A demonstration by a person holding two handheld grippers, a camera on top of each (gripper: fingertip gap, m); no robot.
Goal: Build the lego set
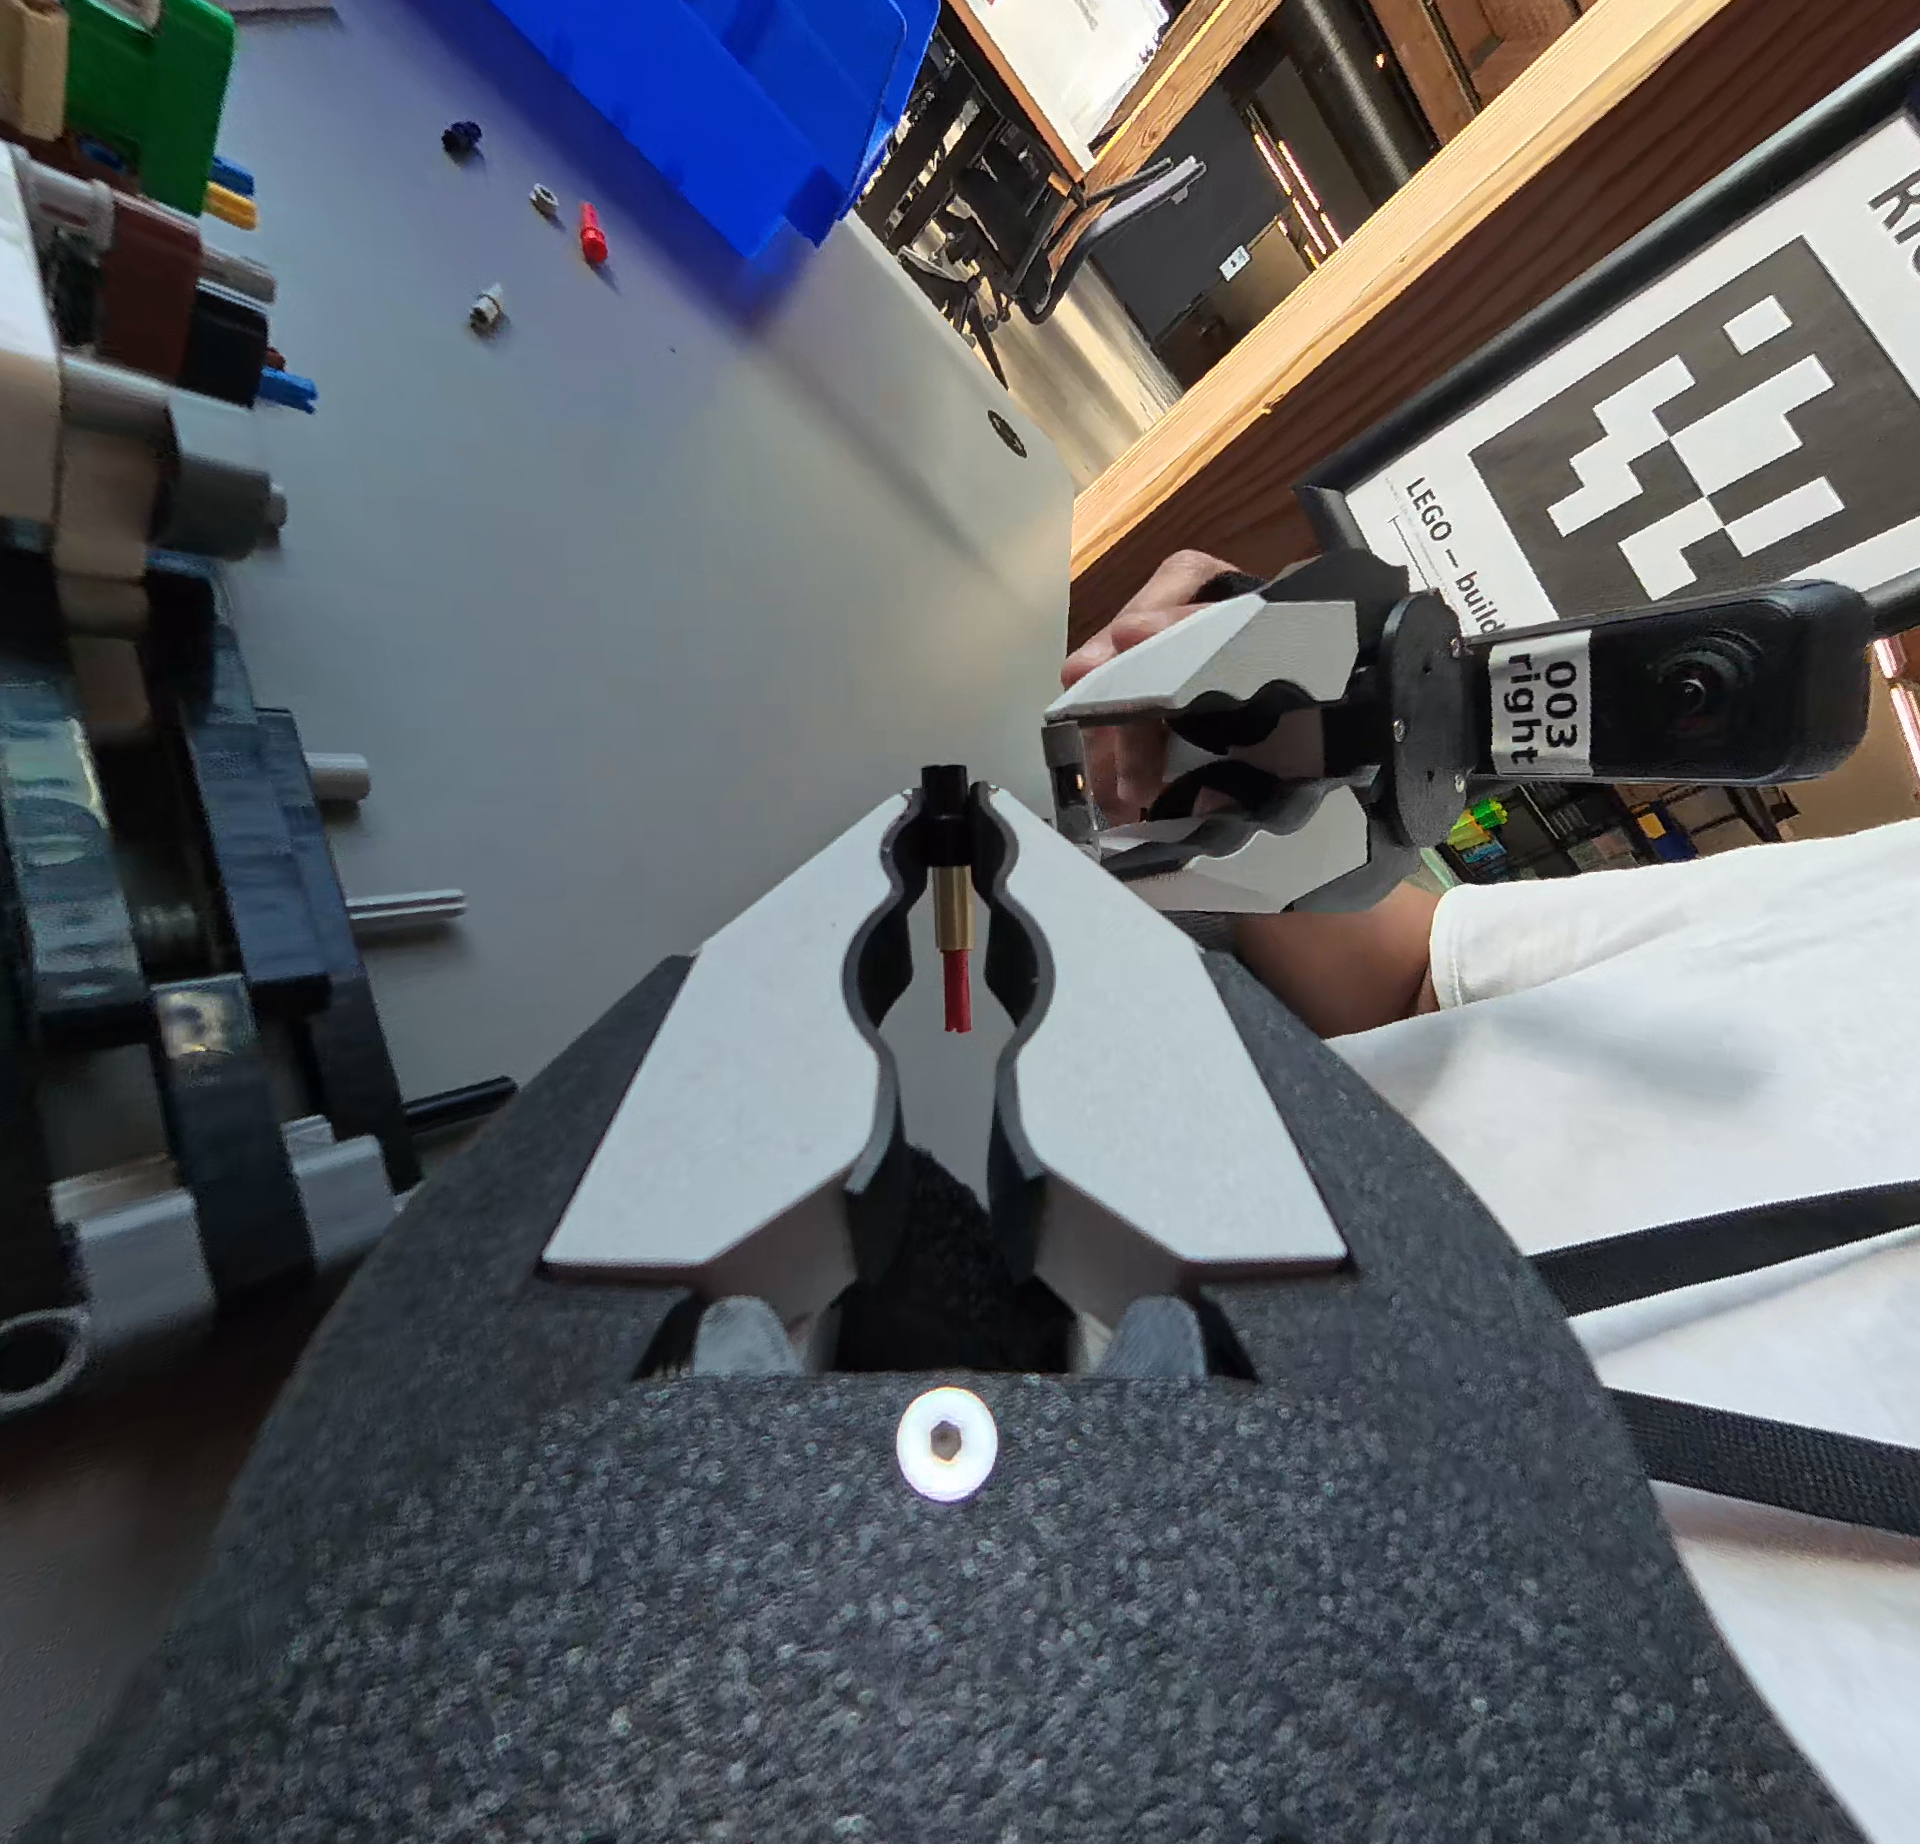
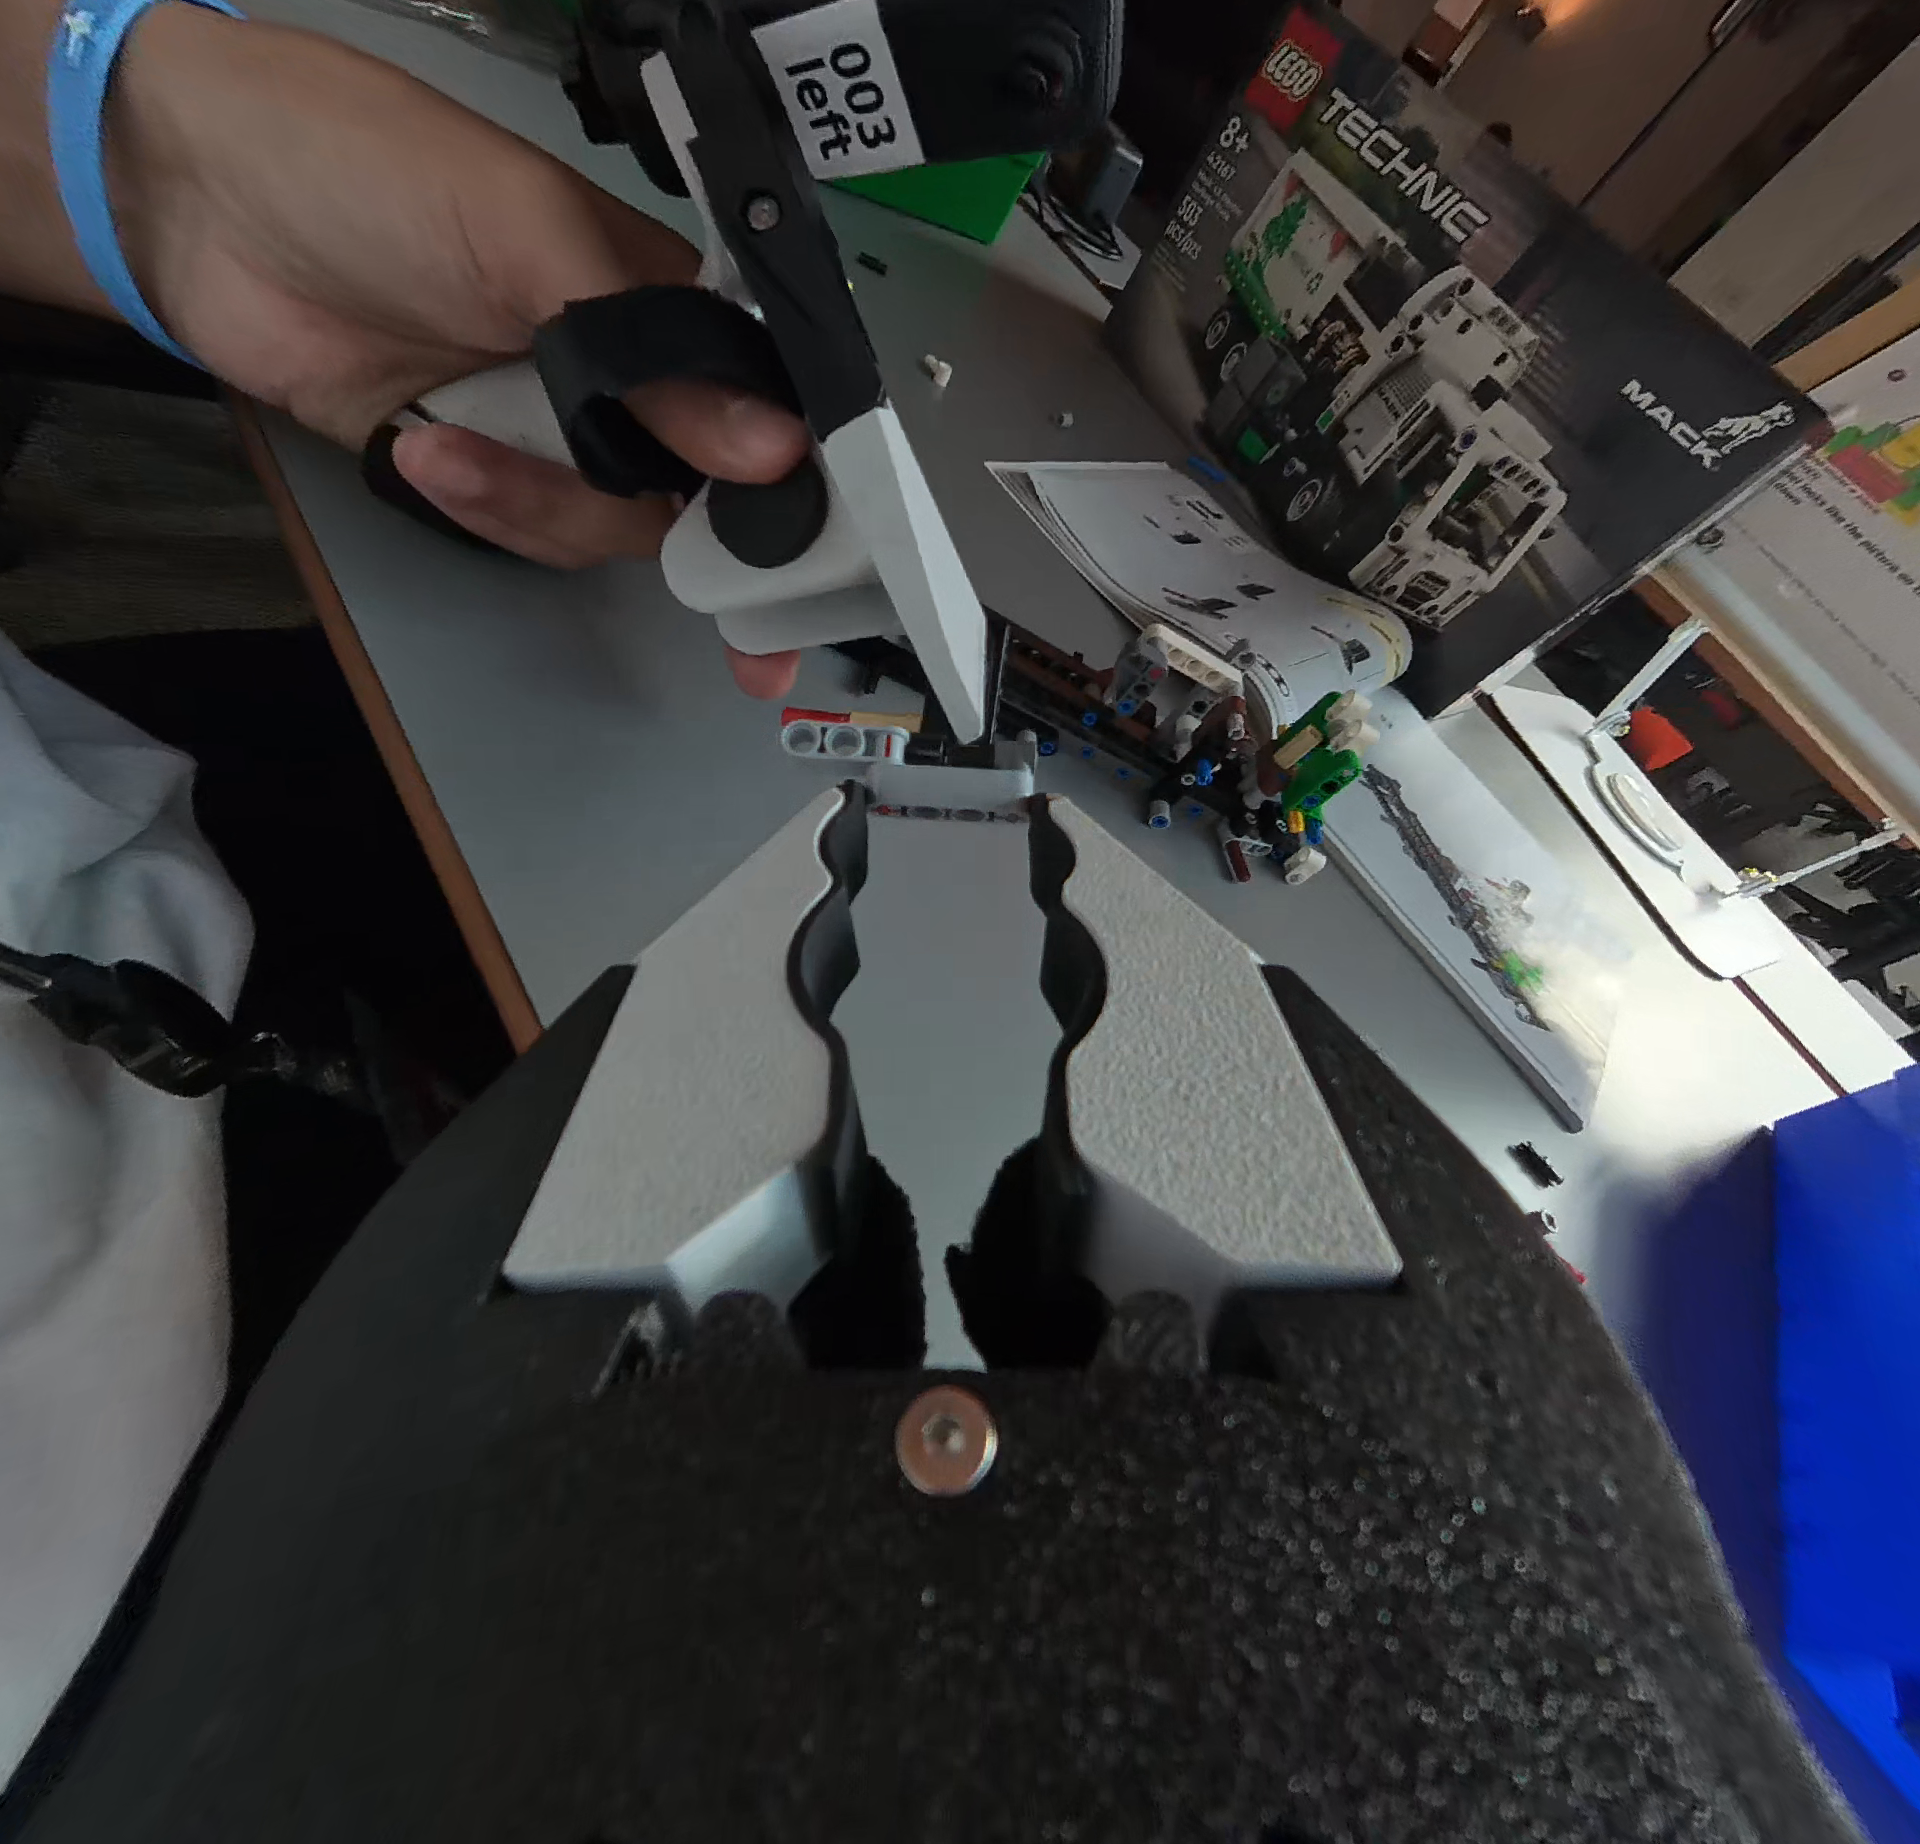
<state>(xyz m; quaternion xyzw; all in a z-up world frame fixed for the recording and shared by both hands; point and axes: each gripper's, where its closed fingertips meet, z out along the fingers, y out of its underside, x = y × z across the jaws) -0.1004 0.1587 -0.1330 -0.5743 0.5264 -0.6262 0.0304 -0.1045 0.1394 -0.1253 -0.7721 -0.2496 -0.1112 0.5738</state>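
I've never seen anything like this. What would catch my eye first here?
Probably the left gripper, shut on a thin black, gold and red axle piece held upright between its fingers. Next, the right gripper gripping a flat grey panel over the grey table, with the half-built model lying behind it beside the set's box.

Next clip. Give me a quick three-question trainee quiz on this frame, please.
1. True or false: the left gripper is empty.
2. What colour is the camera-side end of the small black-and-tan lego pin stack between its fingertips? A blue, B red, C green.
3. Which gripper pinches the light grey lego block?
Key: 1 false; 2 B; 3 the right gripper.
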